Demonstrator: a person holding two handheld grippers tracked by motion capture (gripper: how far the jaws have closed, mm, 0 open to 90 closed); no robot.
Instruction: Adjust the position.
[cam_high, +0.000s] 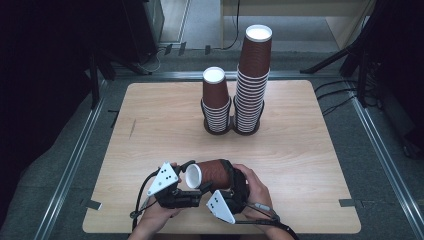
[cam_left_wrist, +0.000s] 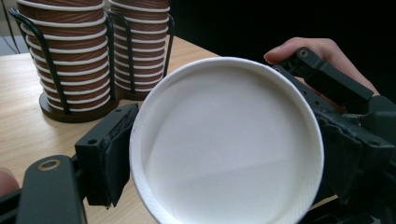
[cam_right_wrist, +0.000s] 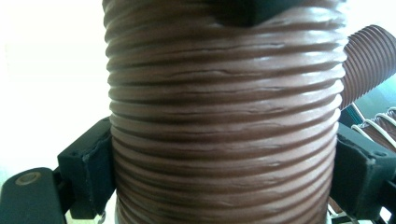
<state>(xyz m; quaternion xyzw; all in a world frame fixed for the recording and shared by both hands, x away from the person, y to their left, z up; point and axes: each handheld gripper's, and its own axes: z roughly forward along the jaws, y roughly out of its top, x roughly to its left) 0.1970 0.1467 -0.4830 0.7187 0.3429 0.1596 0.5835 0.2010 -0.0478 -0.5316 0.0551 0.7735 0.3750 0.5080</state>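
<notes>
A brown ribbed paper cup lies on its side in the air near the table's front edge, its white round end turned left. My left gripper has its jaws on either side of that white end, and both pads touch the rim. From the right, my right gripper is shut across the cup's ribbed wall, with a black pad pressed on each flank. In the left gripper view, the right gripper's jaw and a person's fingers sit behind the cup.
Two stacks of upturned brown cups stand in black wire holders at the far middle of the wooden table: a short stack and a taller stack. Dark stands and cables ring the table.
</notes>
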